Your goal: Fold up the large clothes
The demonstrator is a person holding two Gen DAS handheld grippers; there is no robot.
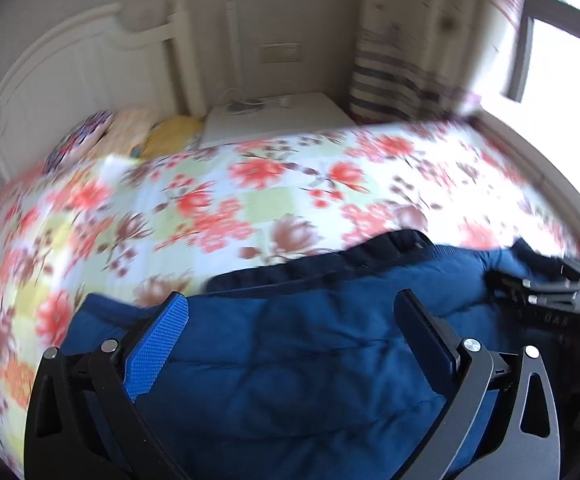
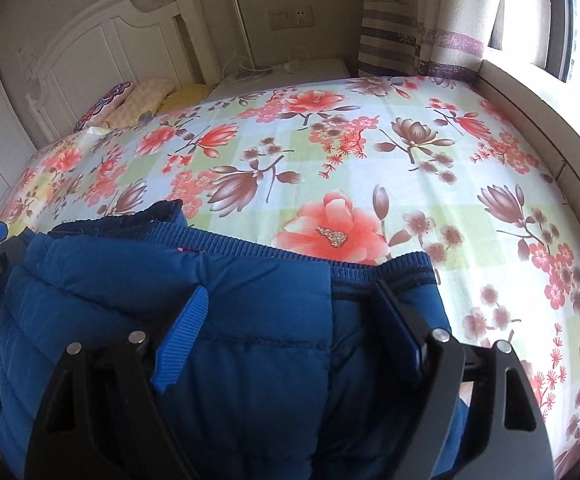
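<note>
black tool [image 2: 286, 300], blue pads [image 2: 182, 340]

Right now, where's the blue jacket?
The blue jacket lies folded at the near edge of the floral bedsheet, low in both wrist views, under the open right gripper, far from the pillows.

One blue jacket [image 2: 218, 320] on one bed; one floral sheet [image 2: 369, 152]; three pillows [image 2: 146, 96] at the headboard [image 2: 90, 48]; one nightstand [image 2: 290, 74]; one wall socket plate [image 2: 291, 19]; one curtain [image 2: 409, 20]; one window [image 2: 569, 32]; two grippers, left [image 1: 290, 304] and right [image 2: 290, 300]
</note>
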